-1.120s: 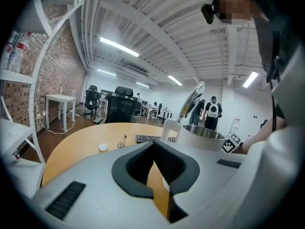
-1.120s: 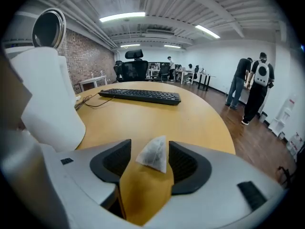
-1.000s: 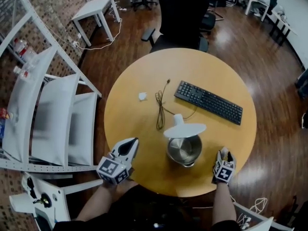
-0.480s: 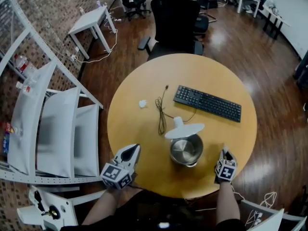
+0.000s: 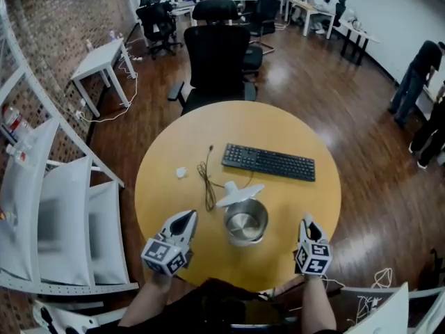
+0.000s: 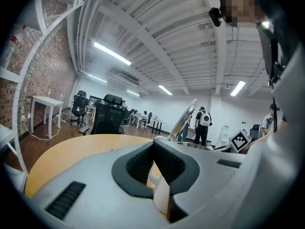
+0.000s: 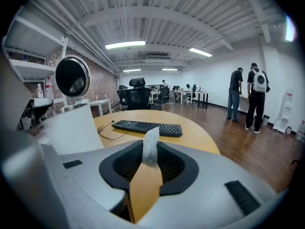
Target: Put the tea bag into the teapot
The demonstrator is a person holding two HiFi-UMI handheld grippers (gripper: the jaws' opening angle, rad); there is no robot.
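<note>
The right gripper (image 5: 306, 223) pinches a white paper tea bag (image 7: 151, 146) at the round wooden table's (image 5: 306, 152) near edge. The left gripper's (image 5: 186, 218) jaws are pressed together.

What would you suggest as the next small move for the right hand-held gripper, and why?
Probably carry the right hand-held gripper leftward until it is above the teapot. Its jaws are closed on the tea bag, the teapot's lid stands open, and the gripper sits off to the teapot's right, so only the approach seems to remain before release.
</note>
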